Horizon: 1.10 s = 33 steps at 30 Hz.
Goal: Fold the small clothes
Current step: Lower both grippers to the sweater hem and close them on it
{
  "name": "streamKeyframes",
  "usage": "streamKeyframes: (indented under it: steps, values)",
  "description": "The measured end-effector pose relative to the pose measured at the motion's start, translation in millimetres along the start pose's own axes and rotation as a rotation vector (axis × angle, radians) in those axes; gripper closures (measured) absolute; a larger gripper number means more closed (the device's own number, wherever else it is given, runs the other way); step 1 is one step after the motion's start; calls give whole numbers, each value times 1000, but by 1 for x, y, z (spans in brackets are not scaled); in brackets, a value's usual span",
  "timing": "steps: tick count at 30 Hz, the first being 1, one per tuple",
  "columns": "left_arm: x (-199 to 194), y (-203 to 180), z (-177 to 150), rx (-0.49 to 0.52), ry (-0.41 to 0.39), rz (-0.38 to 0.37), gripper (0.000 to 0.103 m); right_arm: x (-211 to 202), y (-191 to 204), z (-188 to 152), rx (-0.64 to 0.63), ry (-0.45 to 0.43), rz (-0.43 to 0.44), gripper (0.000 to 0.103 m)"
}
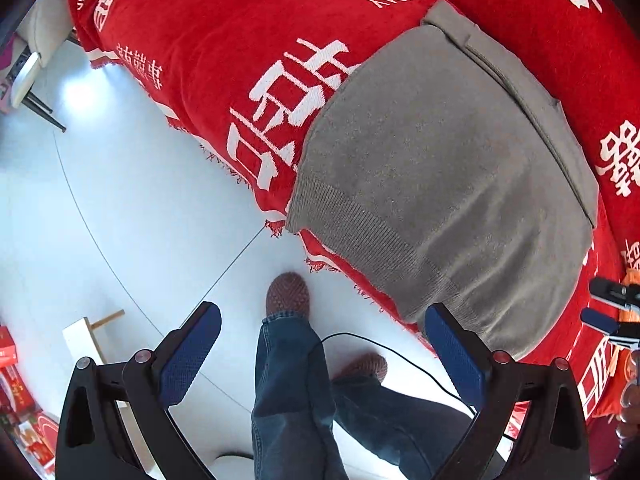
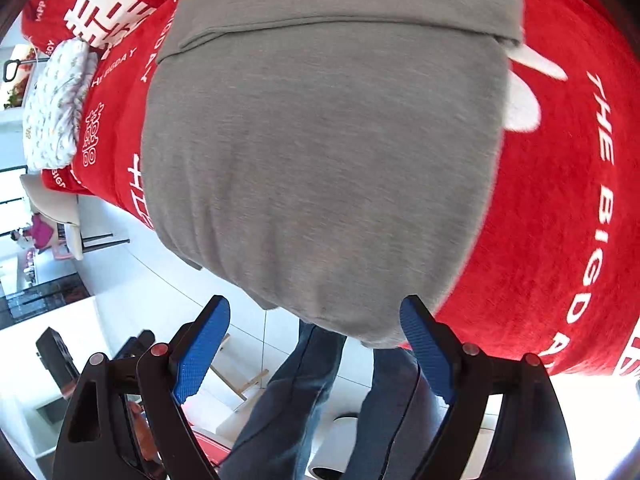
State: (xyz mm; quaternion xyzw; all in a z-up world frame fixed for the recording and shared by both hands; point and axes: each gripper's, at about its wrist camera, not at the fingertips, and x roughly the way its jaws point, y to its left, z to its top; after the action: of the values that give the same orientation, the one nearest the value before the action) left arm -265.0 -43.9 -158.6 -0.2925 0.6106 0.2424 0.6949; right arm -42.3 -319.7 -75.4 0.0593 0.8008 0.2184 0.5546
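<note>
A grey knit garment lies flat on a red blanket with white characters, its ribbed hem at the near edge and hanging slightly over it. It also fills the right wrist view, with a folded strip across its far end. My left gripper is open and empty, held above the floor just off the hem's left corner. My right gripper is open and empty, just in front of the garment's near edge. The right gripper also shows at the right edge of the left wrist view.
The person's jeans legs and brown slippers stand on the white tiled floor by the blanket edge. A black cable trails there. A white patterned cloth lies at the blanket's far left. Chairs, red boxes and a wooden frame stand on the floor.
</note>
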Motion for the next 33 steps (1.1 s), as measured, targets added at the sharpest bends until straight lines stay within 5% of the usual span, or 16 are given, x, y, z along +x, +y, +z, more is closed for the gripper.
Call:
streamKeyframes:
  steps: [13,22,25,33]
  values:
    - [-1,3,10,152,14,0,1,12,-28,-35,19,-32,86,14]
    - [60,11,50,330,68,36,1,59,-54,-74,122,-34,108,14]
    - [74,12,65,349,77,-5,1,81,-64,-84,154,-22,99,14]
    - [121,-9,85,444,107,-24,1,122,-67,-80,190,-53,133,13]
